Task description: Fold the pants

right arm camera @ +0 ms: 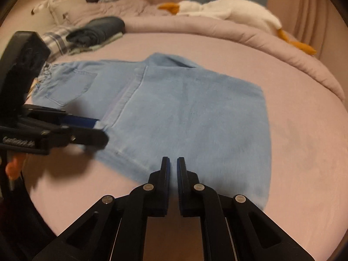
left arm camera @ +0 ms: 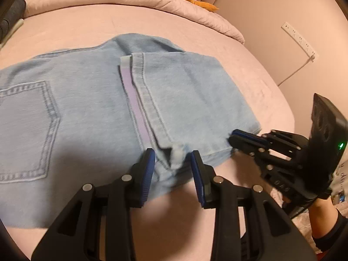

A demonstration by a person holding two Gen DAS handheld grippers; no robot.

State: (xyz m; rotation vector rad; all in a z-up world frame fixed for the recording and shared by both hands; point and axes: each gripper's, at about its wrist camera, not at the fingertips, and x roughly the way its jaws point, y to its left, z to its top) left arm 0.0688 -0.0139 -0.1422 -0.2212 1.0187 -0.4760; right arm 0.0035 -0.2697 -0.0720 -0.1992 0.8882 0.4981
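Light blue denim pants (left arm camera: 87, 108) lie folded on the pink bed sheet (left arm camera: 65, 28), the leg hem doubled back beside a lilac strip (left arm camera: 134, 100). My left gripper (left arm camera: 173, 161) is at the near edge, its blue pads closed on a bunched bit of the hem. The right wrist view shows the left gripper (right arm camera: 97, 130) at the pants' (right arm camera: 184, 108) left near corner. My right gripper (right arm camera: 173, 163) is shut, its tips over the near edge of the denim. In the left wrist view the right gripper (left arm camera: 231, 137) touches the right near corner. Whether cloth is pinched there is hidden.
A rolled pink quilt (right arm camera: 239, 34) runs along the far side with a white plush goose (right arm camera: 228, 10) on it. A stack of folded clothes (right arm camera: 97, 32) sits at the far left. A wall power strip (left arm camera: 300, 39) hangs to the right. A person's sleeve (left arm camera: 326, 235) holds the right gripper.
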